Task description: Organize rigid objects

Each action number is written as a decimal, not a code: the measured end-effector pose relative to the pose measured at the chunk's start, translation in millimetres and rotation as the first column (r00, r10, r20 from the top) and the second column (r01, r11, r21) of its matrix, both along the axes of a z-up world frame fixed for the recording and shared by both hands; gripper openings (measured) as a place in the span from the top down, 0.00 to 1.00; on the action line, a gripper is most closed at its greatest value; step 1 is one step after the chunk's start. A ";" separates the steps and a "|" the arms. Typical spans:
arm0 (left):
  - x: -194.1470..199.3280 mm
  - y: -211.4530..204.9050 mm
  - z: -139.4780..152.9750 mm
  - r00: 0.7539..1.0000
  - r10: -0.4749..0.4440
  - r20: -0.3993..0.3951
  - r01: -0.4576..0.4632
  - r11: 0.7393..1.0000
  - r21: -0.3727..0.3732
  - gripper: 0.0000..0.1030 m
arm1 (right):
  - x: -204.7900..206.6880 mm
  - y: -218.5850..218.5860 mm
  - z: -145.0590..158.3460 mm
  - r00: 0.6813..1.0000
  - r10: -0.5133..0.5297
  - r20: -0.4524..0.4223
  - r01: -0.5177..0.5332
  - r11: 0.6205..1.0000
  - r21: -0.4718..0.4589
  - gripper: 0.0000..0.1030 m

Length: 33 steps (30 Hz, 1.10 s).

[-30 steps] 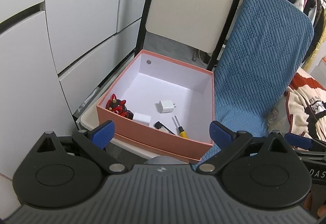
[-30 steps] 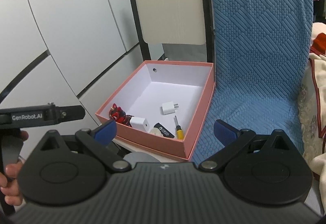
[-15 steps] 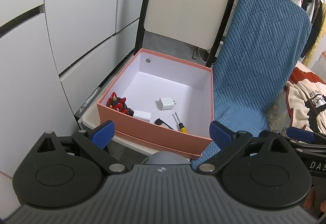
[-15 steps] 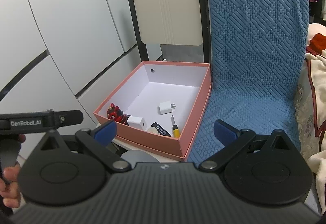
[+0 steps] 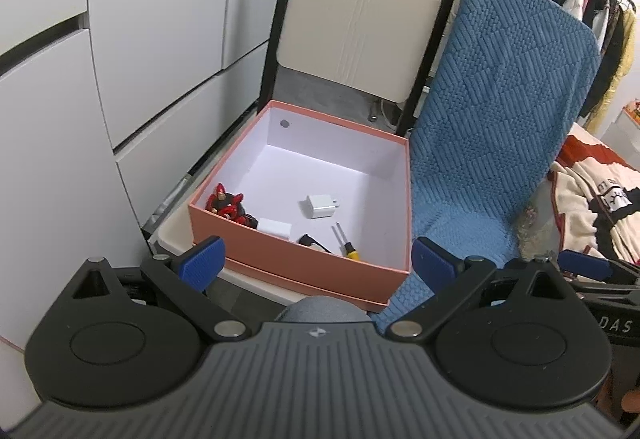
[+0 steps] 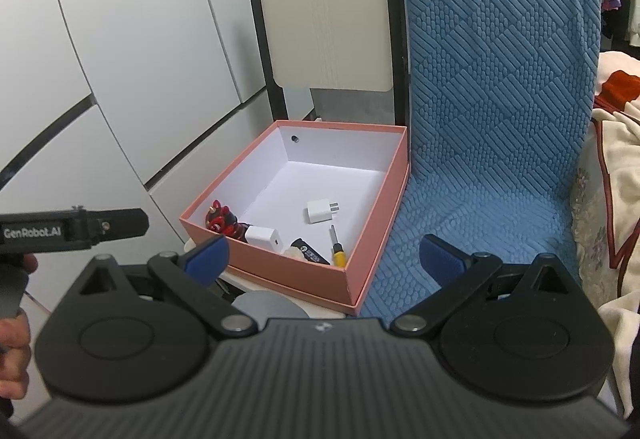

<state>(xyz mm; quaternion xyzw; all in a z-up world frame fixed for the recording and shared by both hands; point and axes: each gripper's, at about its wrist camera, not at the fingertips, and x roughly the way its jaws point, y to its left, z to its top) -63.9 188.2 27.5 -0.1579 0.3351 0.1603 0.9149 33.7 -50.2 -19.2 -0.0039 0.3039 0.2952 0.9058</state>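
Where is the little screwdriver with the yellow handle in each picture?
Left wrist view: the screwdriver lies in the pink box, near its front wall, right of the picture's middle.
Right wrist view: the screwdriver lies in the box's near right corner, about mid-picture.
Shared landmark: the white plug charger just behind the screwdriver, farther from the camera, in both views.
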 end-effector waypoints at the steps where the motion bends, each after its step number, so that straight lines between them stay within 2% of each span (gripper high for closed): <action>1: -0.4 -1.0 -0.2 1.000 -0.002 -0.005 0.002 1.000 0.006 0.02 | -1.0 -1.0 -0.3 1.000 -0.002 0.005 0.002 1.000 -0.001 0.00; 5: -2.4 -7.6 -0.3 1.000 -0.021 -0.007 0.021 0.999 0.046 0.01 | -2.9 -3.5 -1.6 1.000 -0.010 0.006 0.010 1.000 0.001 0.00; 33: -9.2 -3.3 -3.4 1.000 -0.014 -0.002 0.014 1.000 0.006 0.00 | -5.8 -4.7 -4.1 1.000 -0.020 0.004 0.020 1.000 -0.003 0.00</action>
